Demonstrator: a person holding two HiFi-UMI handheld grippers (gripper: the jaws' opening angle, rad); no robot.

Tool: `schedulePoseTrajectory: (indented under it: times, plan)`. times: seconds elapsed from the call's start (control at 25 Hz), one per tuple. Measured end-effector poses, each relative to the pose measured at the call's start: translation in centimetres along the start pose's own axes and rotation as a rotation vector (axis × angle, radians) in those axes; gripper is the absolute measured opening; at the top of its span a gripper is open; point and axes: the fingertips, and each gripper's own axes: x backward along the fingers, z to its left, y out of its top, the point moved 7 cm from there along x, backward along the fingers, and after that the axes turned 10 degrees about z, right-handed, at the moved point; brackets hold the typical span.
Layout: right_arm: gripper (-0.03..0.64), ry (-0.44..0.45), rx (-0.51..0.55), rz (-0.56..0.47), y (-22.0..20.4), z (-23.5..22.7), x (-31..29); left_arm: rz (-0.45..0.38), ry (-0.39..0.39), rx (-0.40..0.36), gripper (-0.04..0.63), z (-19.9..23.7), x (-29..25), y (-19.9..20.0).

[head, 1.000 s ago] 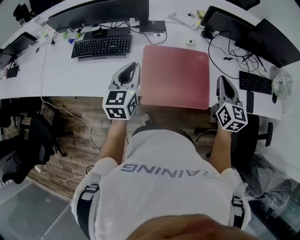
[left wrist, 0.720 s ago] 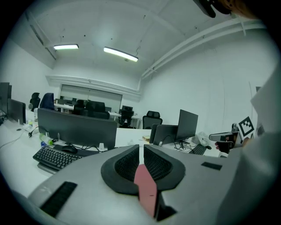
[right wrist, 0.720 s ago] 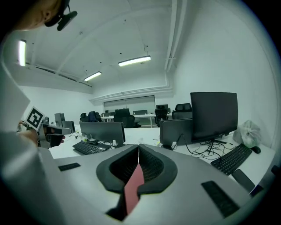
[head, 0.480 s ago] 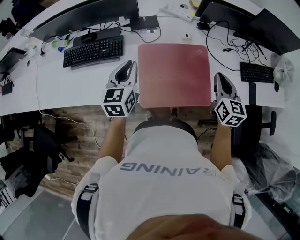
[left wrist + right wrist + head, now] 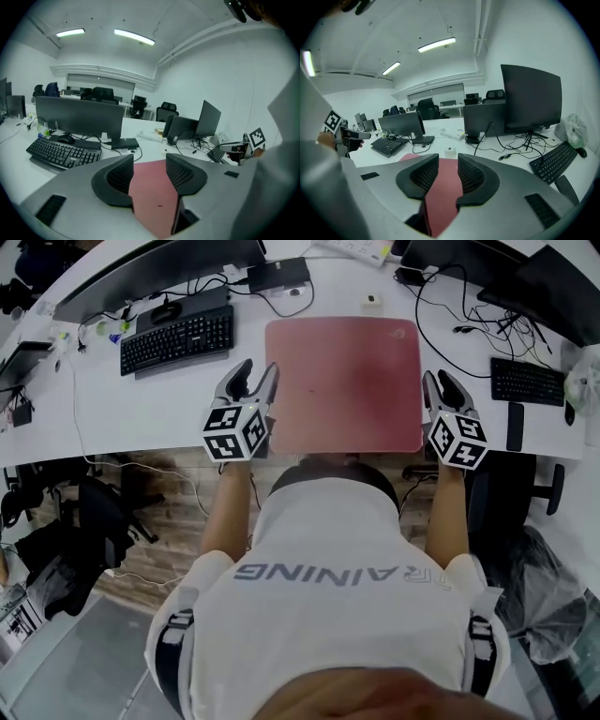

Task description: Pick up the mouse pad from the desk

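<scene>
Mouse pad (image 5: 345,381), red and flat on the white desk (image 5: 141,404), lies squarely between the two tools, its left edge just beside the left gripper (image 5: 255,376) and its right edge just beside the right gripper (image 5: 437,385), both equally near, jaws opening and pinching nothing yet.

The pad (image 5: 345,381) looks like matt red cloth with a fine texture. The desk (image 5: 150,409) is smooth, white and faintly glossy. The keyboard (image 5: 178,338) is matt black plastic. Past the desk's near edge, the floor (image 5: 173,531) shows wood-grain planks. The shirt (image 5: 328,606) is pale cloth.
</scene>
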Motion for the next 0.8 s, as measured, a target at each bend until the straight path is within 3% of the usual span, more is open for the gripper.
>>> schedulePoseTrajectory:
  times: [0.12, 0.32, 0.6, 0.8]
  plan:
    - [0.206, 0.002, 0.006, 0.096, -2.0, -1.4, -2.9, 0.098, 0.022, 0.024, 0.277, 0.7, -2.3, -2.3]
    - [0.322, -0.021, -0.019, 0.283, -7.0, -3.2, -7.1, 0.270, 0.028, 0.100, 0.337, 2.0, -6.2, -7.9]
    - [0.338, 0.012, -0.005, 0.497, -12.4, -3.6, -11.5, 0.472, 0.075, 0.114, 0.344, 3.1, -10.7, -13.8]
    - [0.339, -0.012, 0.013, 0.573, -14.7, -4.2, -12.5, 0.562, 0.119, 0.100, 0.347, 3.2, -11.7, -16.8]
